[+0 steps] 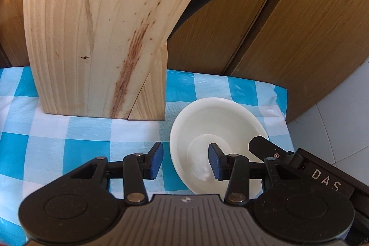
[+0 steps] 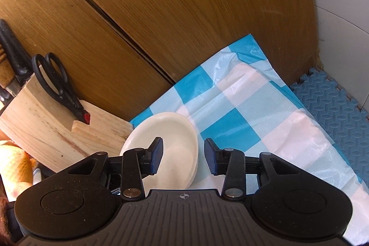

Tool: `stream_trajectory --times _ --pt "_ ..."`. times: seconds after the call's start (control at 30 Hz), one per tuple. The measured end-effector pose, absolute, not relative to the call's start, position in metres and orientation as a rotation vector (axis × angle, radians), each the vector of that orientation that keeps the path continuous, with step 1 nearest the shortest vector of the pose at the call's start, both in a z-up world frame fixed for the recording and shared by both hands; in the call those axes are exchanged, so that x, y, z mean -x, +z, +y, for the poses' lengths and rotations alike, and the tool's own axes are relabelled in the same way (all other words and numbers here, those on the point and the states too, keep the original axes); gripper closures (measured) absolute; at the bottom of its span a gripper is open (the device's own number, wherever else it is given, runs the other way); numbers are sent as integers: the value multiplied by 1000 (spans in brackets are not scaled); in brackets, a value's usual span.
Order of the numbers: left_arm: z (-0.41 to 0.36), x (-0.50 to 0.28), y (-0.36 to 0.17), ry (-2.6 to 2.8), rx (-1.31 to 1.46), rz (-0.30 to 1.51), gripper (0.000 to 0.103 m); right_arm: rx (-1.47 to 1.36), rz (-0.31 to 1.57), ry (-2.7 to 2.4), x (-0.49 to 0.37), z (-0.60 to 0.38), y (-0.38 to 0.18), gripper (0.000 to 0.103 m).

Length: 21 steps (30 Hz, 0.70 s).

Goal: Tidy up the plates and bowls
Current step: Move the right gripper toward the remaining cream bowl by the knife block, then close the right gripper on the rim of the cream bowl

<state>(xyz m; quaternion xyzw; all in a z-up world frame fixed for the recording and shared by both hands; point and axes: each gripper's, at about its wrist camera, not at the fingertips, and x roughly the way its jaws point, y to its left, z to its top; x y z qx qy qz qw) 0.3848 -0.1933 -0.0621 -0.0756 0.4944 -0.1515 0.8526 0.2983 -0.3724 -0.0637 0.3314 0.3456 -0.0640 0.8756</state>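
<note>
A shallow cream plate (image 1: 221, 121) lies on the blue-and-white checked cloth (image 1: 69, 144), just right of a wooden knife block (image 1: 96, 38). My left gripper (image 1: 186, 160) is open and straddles the plate's left rim, with its right finger (image 1: 215, 163) over the plate's well. My right gripper (image 2: 183, 157) is also open and straddles the right rim of the same plate (image 2: 170, 128), its left finger (image 2: 156, 153) above the plate. In the right wrist view the plate's edge looks layered, as if stacked. Nothing is gripped.
Wooden cabinet doors (image 2: 161, 15) stand right behind the cloth. Black scissors (image 2: 57, 82) and knife handles stick out of the knife block (image 2: 46, 126). A blue foam mat (image 2: 334, 107) lies to the right. The right gripper's black body (image 1: 304, 167) crowds the plate's right side.
</note>
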Motion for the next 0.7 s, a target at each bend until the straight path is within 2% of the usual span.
stream_trajectory --times 0.07,0.2,0.3,0.47,0.7 --pt "-195 -385 -64 -311 146 1036 66 -693 732 -132 -300 -372 -67 58" --pt "-196 -386 -69 -313 137 1047 67 -705 754 -113 -303 -370 -70 78" --pt "-200 -382 -67 -304 87 1028 74 -697 774 -103 -303 -368 -71 86" --pt "-194 -377 -61 -331 86 1029 78 -685 787 -106 -297 -367 -66 88" --pt "-184 -350 -39 -346 62 994 78 -664 771 -104 -276 -357 -49 88"
